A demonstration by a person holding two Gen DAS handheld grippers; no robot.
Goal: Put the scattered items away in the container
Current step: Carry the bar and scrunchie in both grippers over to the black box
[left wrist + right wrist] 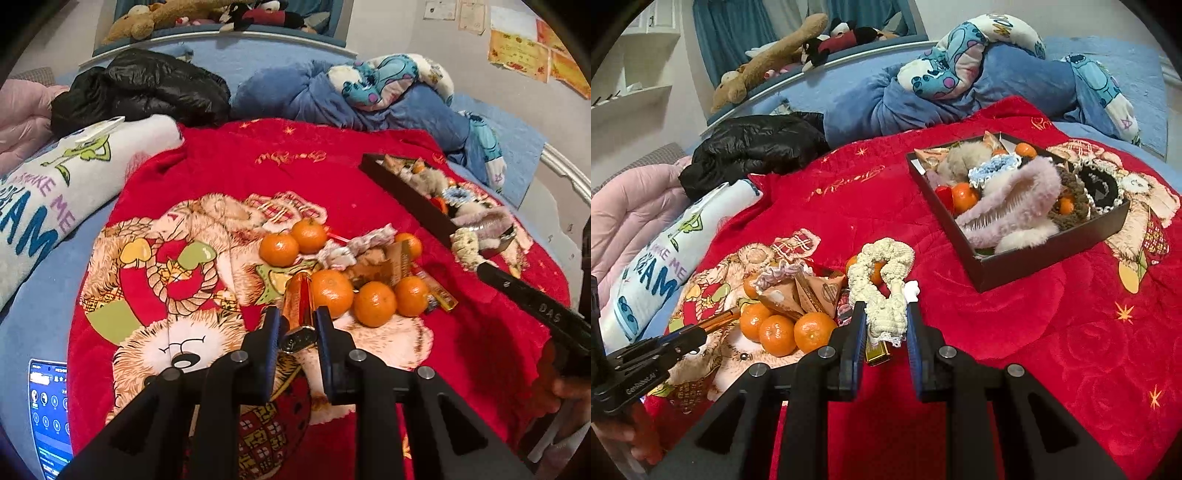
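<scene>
Box (pixel 1045 260), black and shallow, sits at the upper right of the right wrist view on the red blanket (pixel 1034 350), already heaped with a pink fluffy hair clip (pixel 1015 195), tangerines and crocheted hair ties. We see our right claw (pixel 884 321) at centre frame pinching a cream crocheted hair tie (pixel 882 288), its loop rising above the fingers, well short of the box. A gold bar-shaped object (pixel 878 355) lies on the blanket under the claw. In the left wrist view our left claw (pixel 297 325) is pressed together on a shiny orange-gold tube (pixel 297 302), held just beside a tangerine (pixel 330 291). More tangerines (pixel 375 302) and paper packets (pixel 384 264) cluster at mid-frame, near the claw. The box (pixel 406 194) shows at the right edge there. A black jacket (pixel 147 88) lies upper left, and a phone (pixel 50 413) glows at lower left.
</scene>
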